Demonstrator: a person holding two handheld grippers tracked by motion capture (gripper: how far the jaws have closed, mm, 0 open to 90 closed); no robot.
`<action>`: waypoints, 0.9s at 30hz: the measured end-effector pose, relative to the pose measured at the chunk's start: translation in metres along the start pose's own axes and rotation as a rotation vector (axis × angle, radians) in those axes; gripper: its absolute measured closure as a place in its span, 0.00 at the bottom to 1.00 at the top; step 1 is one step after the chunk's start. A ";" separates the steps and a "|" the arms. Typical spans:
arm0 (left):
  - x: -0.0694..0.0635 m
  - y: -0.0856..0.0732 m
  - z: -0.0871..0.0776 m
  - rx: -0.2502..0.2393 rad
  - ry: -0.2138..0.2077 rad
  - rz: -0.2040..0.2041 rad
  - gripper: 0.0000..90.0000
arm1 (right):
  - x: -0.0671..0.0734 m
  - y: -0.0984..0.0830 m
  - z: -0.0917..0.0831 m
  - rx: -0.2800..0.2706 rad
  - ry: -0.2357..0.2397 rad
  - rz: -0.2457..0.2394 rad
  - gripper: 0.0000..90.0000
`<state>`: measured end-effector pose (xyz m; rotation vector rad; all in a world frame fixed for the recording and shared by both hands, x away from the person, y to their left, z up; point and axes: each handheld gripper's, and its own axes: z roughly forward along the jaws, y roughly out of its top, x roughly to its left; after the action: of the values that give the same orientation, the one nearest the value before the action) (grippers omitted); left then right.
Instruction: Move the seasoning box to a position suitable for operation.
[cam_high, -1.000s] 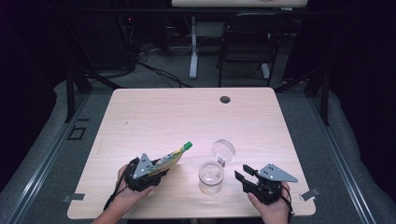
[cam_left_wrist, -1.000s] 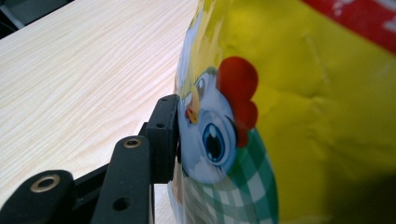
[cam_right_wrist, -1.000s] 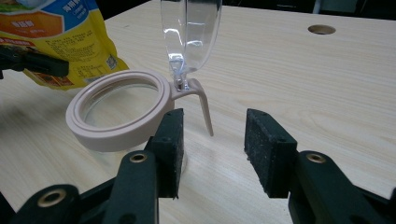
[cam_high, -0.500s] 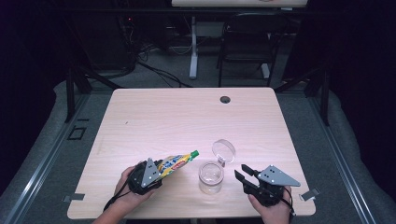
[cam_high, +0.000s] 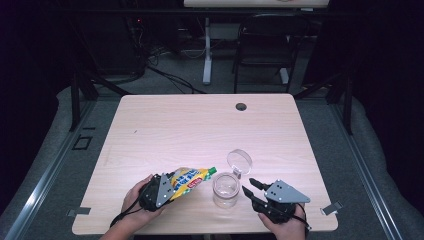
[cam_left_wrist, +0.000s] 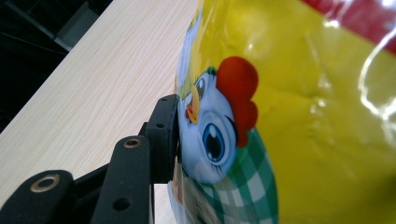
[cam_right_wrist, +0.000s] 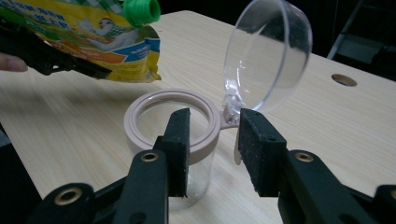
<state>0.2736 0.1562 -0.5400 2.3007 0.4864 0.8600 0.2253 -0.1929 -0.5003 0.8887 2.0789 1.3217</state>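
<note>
A yellow pouch with a green cap is hanging tilted toward the open jar at the table's six o'clock edge, apparently for pouring. The left gripper is pinching the pouch. The right gripper, jaws having just been closing, is straddling the jar's rim without pressing, its clear lid flipped up toward one o'clock.

Glossy, crinkled foil-like pouch with green plastic cap; clear smooth plastic jar and lid, matt beige rim; pale wood-grain table; jaw pads rough, matt black.
</note>
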 end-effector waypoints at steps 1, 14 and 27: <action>0.000 0.000 0.000 0.000 0.000 0.000 0.63 | 0.002 0.001 0.000 0.000 0.001 -0.012 0.72; -0.003 0.001 -0.002 0.008 0.019 0.028 0.64 | 0.010 0.006 0.001 0.013 0.062 -0.011 0.72; -0.004 0.001 -0.001 0.020 0.020 0.045 0.64 | 0.019 0.030 0.013 0.099 0.087 -0.101 0.72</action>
<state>0.2702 0.1538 -0.5404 2.3316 0.4557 0.9048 0.2298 -0.1621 -0.4794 0.7675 2.2422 1.2340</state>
